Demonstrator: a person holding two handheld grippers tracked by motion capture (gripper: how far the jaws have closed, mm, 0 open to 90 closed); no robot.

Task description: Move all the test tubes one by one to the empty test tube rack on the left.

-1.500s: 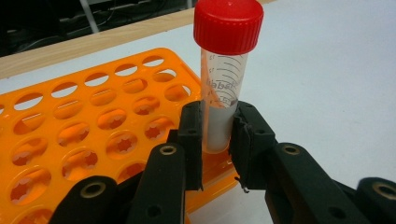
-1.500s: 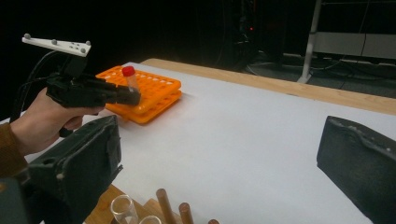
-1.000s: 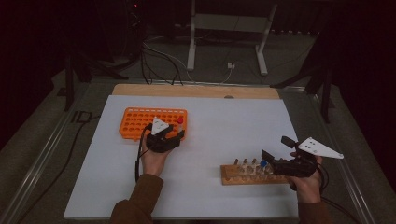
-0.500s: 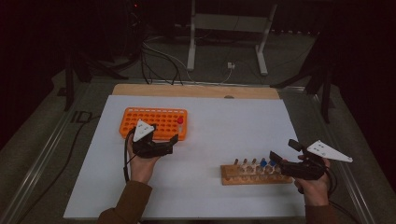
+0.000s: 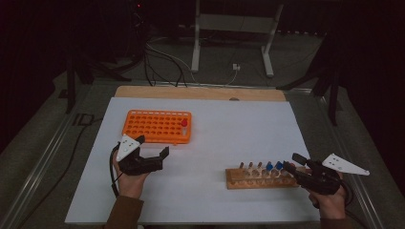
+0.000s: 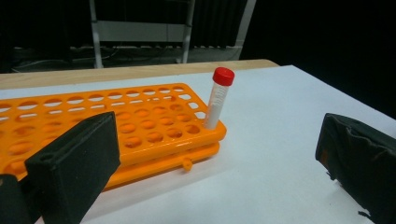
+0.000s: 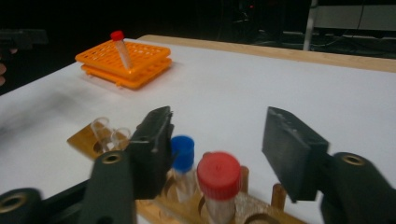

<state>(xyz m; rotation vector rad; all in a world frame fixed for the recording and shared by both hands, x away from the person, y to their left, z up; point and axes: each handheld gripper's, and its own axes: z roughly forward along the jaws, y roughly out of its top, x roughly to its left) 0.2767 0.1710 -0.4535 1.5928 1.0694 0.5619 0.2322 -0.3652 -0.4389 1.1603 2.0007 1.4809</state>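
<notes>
Now | right gripper [image 7: 215, 144] closing around red-capped tube [image 7: 218, 186] | left gripper [image 5: 152, 147] wide, empty

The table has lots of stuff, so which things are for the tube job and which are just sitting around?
For the job:
orange rack
red-capped tube in the rack
wooden rack
red-capped tube between the right gripper's jaws
left gripper
right gripper

Just around:
metal stand
floor cables

One orange rack [image 5: 157, 126]; one wooden rack [image 5: 260, 177]; one standing red-capped tube [image 5: 184, 126].
</notes>
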